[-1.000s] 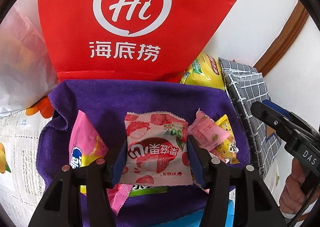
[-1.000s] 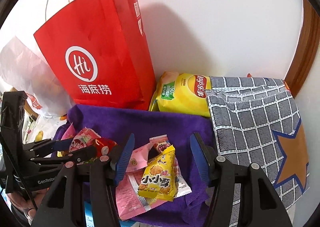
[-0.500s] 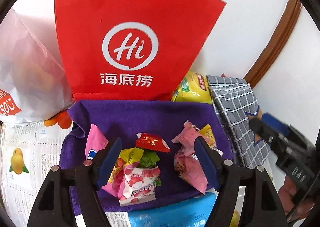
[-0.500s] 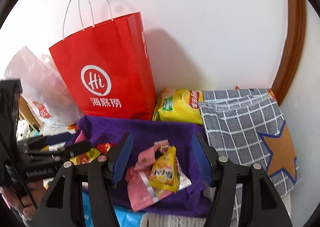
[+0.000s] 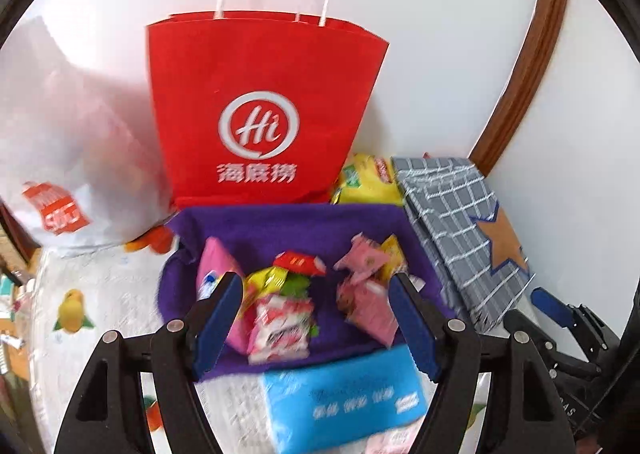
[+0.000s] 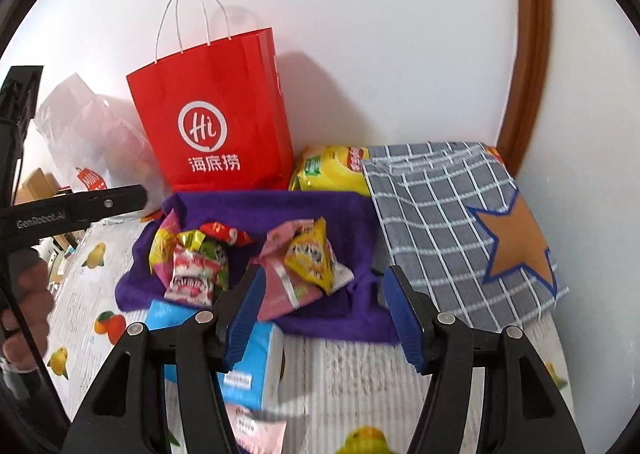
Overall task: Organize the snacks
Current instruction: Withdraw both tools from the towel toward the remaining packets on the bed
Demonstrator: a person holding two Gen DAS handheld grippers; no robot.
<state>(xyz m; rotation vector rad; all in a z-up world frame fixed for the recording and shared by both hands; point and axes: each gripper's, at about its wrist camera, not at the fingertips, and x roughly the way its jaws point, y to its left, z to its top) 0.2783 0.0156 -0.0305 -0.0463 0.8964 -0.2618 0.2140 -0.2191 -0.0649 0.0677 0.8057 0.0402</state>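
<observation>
Left wrist view: the left gripper (image 5: 316,318), wide open and empty, has pulled back after dropping the strawberry packet (image 5: 282,324) onto the purple cloth (image 5: 280,226), while the right gripper (image 6: 324,314), likewise open and empty, hangs back, suggesting another snack comes next.

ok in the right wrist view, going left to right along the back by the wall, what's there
White plastic bag → red paper bag → yellow chip bag → grey checked bag with the star → brown wooden trim.
</observation>
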